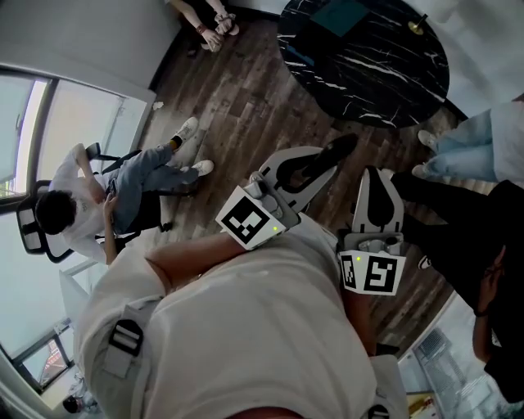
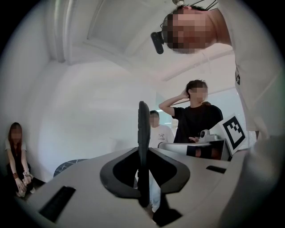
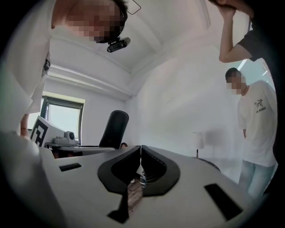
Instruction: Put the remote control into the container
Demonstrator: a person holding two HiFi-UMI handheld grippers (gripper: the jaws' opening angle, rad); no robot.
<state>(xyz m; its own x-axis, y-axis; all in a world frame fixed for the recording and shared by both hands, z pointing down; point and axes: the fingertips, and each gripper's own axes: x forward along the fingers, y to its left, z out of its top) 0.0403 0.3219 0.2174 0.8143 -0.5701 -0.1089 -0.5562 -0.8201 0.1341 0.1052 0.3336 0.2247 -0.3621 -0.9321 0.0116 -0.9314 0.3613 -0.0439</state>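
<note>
No remote control and no container shows in any view. Both grippers are held close to my torso and point out over the wooden floor [image 1: 246, 106]. In the head view my left gripper [image 1: 334, 150] reaches toward the black marble table [image 1: 368, 57], and my right gripper [image 1: 375, 176] is beside it on the right. In the left gripper view its gripper [image 2: 143, 107] has its dark jaws pressed flat together with nothing between them. In the right gripper view its gripper [image 3: 140, 149] is likewise shut and empty. The right gripper's marker cube [image 2: 234, 130] shows at the right of the left gripper view.
A round black marble table stands ahead. A person sits in an office chair [image 1: 37, 229] at the left. Other people stand at the right [image 1: 479, 147] and sit at the far wall [image 1: 214, 20]. A person in black [image 2: 196, 118] and one in white [image 3: 260, 129] stand nearby.
</note>
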